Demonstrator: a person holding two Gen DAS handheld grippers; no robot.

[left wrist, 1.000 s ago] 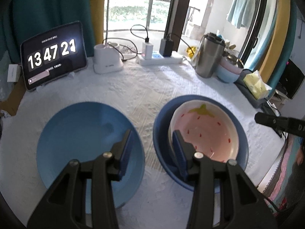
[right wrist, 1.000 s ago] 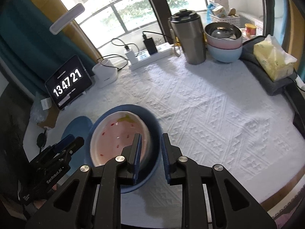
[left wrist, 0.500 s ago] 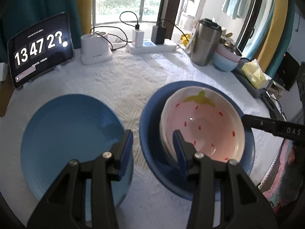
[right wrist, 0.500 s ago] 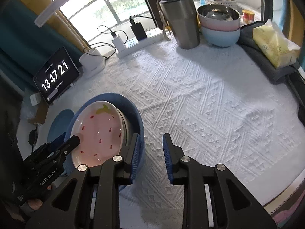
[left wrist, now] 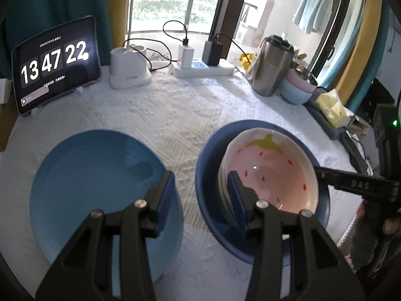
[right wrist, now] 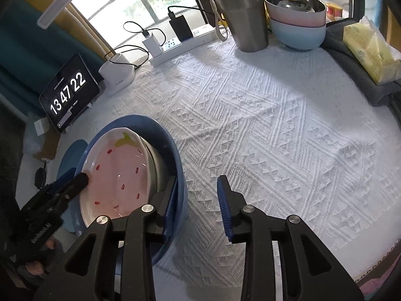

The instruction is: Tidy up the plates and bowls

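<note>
While my right hand-held gripper [right wrist: 196,207] hangs over the near edge of the worktop [right wrist: 263,125], its jaws are opening. Its left finger sits inside the dark blue bowl [right wrist: 176,165], close to the inner wall; its right finger stands outside, over bare cloth. The bowl's wall lies between the two pads, but neither pad visibly presses on it, so I read the gripper as spread, pinching nothing.

Dark blue bowl: near edge of the worktop, towards the left corner. Nested in it, a pale bowl [right wrist: 155,160], only its rim showing, and on top a pink bowl [left wrist: 273,173] with red seed marks and a green leaf, tilted.

My left hand-held gripper [left wrist: 200,193] is spread too, nothing between the pads. Its right finger overlaps the near-left rims of the nested bowls; I cannot tell if it touches them. Its left finger is over the right edge of the light blue plate [left wrist: 95,185]. That plate lies flat near the left edge of the worktop, just beside the dark blue bowl, apart from it.

Far edge of the worktop, left to right: tablet [left wrist: 55,65] showing a clock, white holder [left wrist: 129,71], power strip [left wrist: 204,69] with chargers, steel tumbler [left wrist: 272,69]. Far right corner: a pink bowl stack [right wrist: 297,22] on a pale blue one, metal bowl inside, then a tissue pack [right wrist: 371,47] on grey cloth.
</note>
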